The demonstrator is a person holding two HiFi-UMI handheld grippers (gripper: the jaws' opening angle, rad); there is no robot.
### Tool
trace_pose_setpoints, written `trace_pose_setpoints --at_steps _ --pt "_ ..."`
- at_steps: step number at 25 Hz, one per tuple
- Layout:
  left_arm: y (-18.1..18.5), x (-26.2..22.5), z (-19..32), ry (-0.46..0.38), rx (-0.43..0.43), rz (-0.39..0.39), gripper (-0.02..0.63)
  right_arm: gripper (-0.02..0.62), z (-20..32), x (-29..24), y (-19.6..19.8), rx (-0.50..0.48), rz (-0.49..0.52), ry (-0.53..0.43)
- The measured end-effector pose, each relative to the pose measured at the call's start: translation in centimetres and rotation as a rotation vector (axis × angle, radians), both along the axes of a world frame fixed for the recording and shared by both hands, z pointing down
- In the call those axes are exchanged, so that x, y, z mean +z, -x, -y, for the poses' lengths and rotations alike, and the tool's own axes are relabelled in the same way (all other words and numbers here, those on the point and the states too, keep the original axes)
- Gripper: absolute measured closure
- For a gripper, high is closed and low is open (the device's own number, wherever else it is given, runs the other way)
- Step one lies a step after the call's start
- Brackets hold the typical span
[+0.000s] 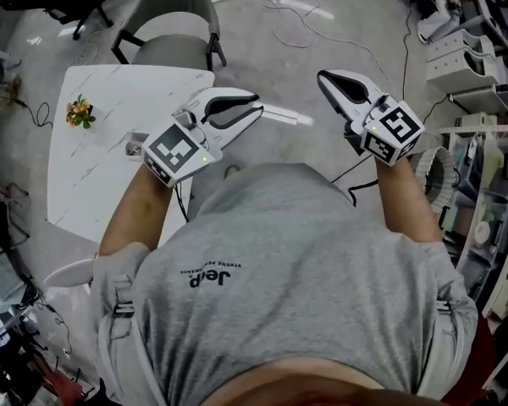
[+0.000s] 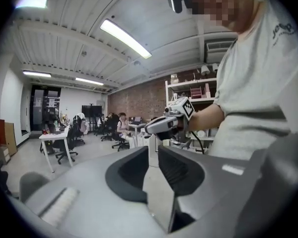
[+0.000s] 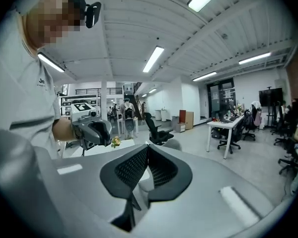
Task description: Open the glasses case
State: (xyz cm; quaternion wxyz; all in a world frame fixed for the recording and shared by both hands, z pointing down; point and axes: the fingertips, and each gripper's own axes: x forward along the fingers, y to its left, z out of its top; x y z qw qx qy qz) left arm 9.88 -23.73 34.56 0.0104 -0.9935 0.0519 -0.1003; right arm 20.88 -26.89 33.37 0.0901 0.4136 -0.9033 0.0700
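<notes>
Both grippers are held up level in front of the person's chest, over the floor beside a white table (image 1: 110,91). My left gripper (image 1: 257,104) has its jaws a narrow gap apart with nothing between them; the left gripper view shows the same gap at my left gripper (image 2: 153,150). My right gripper (image 1: 323,77) has its tips together and empty, as the right gripper view shows at my right gripper (image 3: 148,148). A small dark object (image 1: 136,145), possibly the glasses case, lies on the table, partly hidden behind the left marker cube. Neither gripper is near it.
A small bunch of flowers (image 1: 80,111) stands on the table's left side. A grey chair (image 1: 173,24) sits behind the table. Cables (image 1: 296,24) trail over the floor. Shelves (image 1: 483,193) stand at the right. Office desks and chairs fill the background.
</notes>
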Motion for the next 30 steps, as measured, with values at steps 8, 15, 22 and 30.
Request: trace_pose_setpoints --at_steps 8,15,22,30 --pt "-9.2 -4.5 -4.3 0.079 0.03 -0.167 0.549 0.591 -6.3 -3.2 -10.8 0.134 0.019 -0.071" --pt "-14.4 -4.8 -4.8 0.173 -0.03 -0.256 0.551 0.592 -10.8 -4.5 -17.4 0.25 0.054 -0.07" --pt "-16.0 -4.7 -2.4 0.233 -0.147 -0.229 0.551 0.592 -12.6 -3.5 -22.8 0.375 0.087 -0.052" --pt "-16.7 -6.7 0.4 0.154 -0.189 -0.219 0.551 0.593 -11.4 -4.9 -25.8 0.408 0.066 -0.074"
